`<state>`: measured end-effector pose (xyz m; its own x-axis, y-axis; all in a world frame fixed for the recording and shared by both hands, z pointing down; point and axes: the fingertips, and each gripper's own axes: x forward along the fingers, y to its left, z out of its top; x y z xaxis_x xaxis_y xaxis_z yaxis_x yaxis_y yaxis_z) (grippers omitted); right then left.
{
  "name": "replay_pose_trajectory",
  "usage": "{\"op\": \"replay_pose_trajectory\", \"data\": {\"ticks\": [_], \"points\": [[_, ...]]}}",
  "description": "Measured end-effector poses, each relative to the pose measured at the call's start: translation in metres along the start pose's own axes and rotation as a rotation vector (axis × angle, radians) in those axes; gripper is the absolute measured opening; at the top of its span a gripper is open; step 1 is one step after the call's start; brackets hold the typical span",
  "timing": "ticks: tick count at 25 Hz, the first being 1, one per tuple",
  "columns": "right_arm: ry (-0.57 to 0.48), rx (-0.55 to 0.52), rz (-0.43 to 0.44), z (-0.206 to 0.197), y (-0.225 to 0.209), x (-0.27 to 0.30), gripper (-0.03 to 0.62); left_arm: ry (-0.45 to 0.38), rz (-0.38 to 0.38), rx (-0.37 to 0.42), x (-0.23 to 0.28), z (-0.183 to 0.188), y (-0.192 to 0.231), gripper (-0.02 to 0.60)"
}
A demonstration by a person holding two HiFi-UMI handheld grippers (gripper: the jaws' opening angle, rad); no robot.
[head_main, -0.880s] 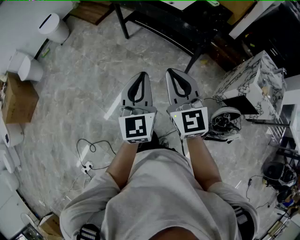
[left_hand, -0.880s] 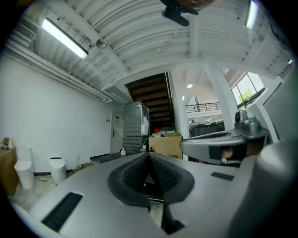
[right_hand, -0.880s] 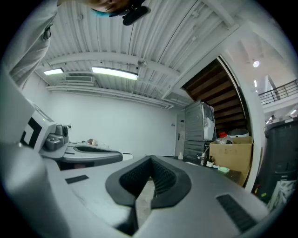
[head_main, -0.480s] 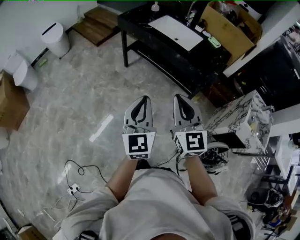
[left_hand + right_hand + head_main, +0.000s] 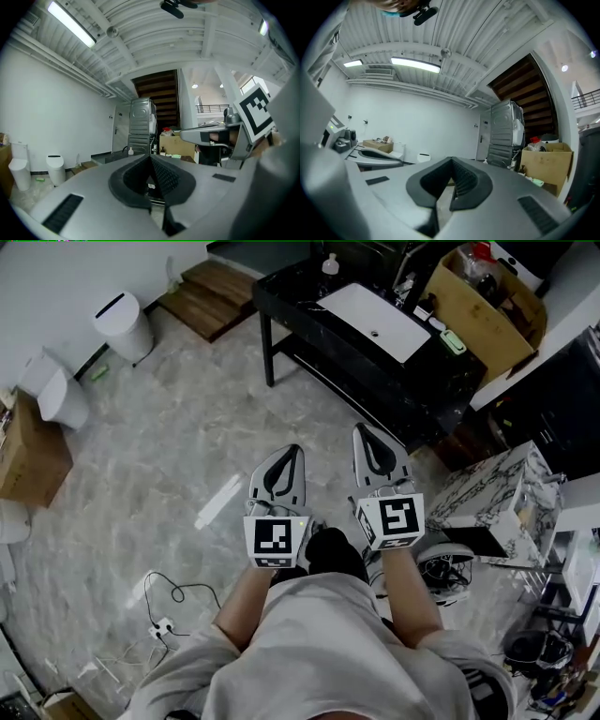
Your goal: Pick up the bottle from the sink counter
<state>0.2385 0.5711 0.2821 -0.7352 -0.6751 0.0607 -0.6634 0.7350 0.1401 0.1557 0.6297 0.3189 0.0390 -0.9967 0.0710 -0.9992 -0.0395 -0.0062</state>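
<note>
A small white pump bottle (image 5: 330,263) stands at the back left corner of the black sink counter (image 5: 309,287), next to the white basin (image 5: 375,320). In the left gripper view the bottle (image 5: 130,151) shows small and far off, just left of the jaw tips. My left gripper (image 5: 292,450) and right gripper (image 5: 364,429) are held side by side over the marble floor, well short of the counter. Both are shut with nothing between the jaws, as the left gripper (image 5: 150,157) and right gripper (image 5: 452,161) show in their own views.
An open cardboard box (image 5: 483,301) sits at the counter's right end. A white bin (image 5: 122,324), wooden steps (image 5: 211,292) and another cardboard box (image 5: 33,451) stand to the left. A marble-patterned block (image 5: 497,502) is at the right, and cables (image 5: 169,601) lie on the floor.
The sink counter with its basin and bottle has come into the head view and drawn nearer. Both grippers stay side by side and shut.
</note>
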Motion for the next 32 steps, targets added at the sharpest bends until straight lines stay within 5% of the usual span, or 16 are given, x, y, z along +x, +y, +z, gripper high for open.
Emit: {"op": "replay_pose_trajectory", "data": {"ticks": [7,14,19,32], "points": [[0.026,0.063,0.008,-0.041,-0.080,0.115,0.009,0.079,0.071,-0.011,0.124,-0.023,0.057,0.012],[0.051,0.111,0.187,-0.062,-0.146,0.228,0.009,0.132,0.043,-0.040,0.268,-0.026,0.075,0.012],[0.076,0.134,0.192,-0.078,-0.207,0.286,0.009,0.187,0.032,-0.045,0.349,-0.032,0.077,0.012],[0.142,0.161,0.243,-0.117,-0.266,0.383,0.009,0.278,0.067,-0.060,0.426,-0.052,0.118,0.012]]}}
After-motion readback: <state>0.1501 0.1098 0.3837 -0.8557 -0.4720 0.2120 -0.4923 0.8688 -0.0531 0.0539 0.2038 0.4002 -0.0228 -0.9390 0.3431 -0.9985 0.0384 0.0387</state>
